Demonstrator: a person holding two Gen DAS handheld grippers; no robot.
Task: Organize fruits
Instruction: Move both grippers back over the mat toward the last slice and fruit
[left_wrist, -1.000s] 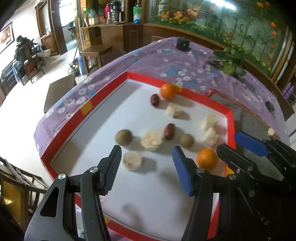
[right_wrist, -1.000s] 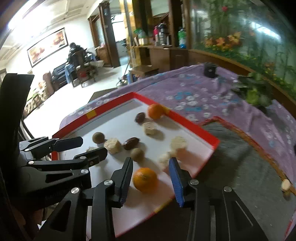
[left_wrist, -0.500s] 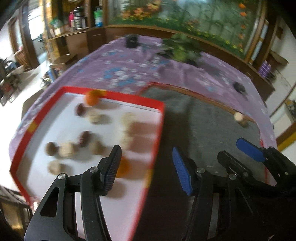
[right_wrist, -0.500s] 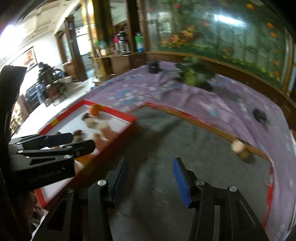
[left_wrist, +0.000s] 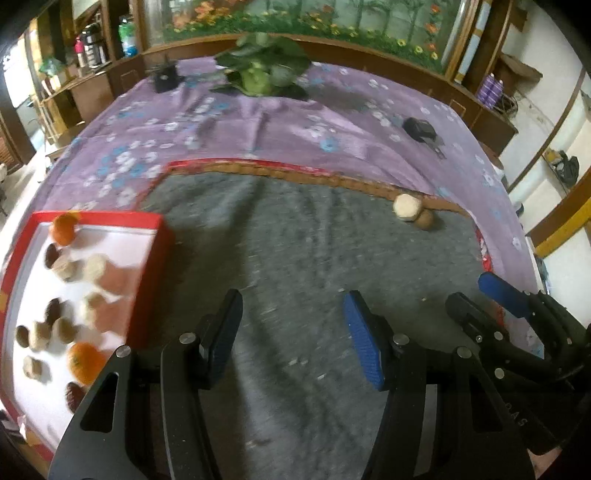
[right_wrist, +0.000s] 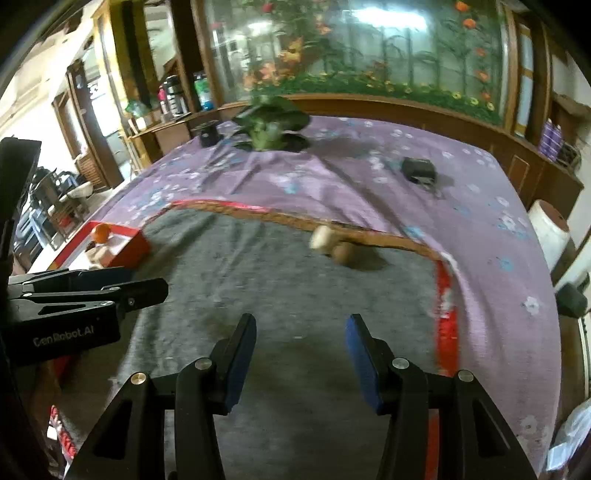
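A red-rimmed white tray (left_wrist: 153, 254) at the left holds two oranges (left_wrist: 85, 362), dark dates, brown round fruits and several pale pieces. Its corner shows in the right wrist view (right_wrist: 127, 242). On the grey mat (left_wrist: 295, 240), at its far right edge, a pale round piece (left_wrist: 406, 206) lies touching a brown round fruit (left_wrist: 424, 220); both show in the right wrist view (right_wrist: 323, 238). My left gripper (left_wrist: 291, 332) is open and empty over the mat. My right gripper (right_wrist: 301, 354) is open and empty, well short of the pair.
A purple flowered cloth (left_wrist: 258, 122) covers the table. A green leafy plant (left_wrist: 262, 70) and a small black object (left_wrist: 164, 79) stand at the back, another black object (left_wrist: 419, 129) at the back right. A wooden ledge (right_wrist: 424, 114) borders the table.
Both grippers have swung right, from over the tray to over the grey mat. The tray has slid to the left edge of both views. Both grippers stay open and empty.
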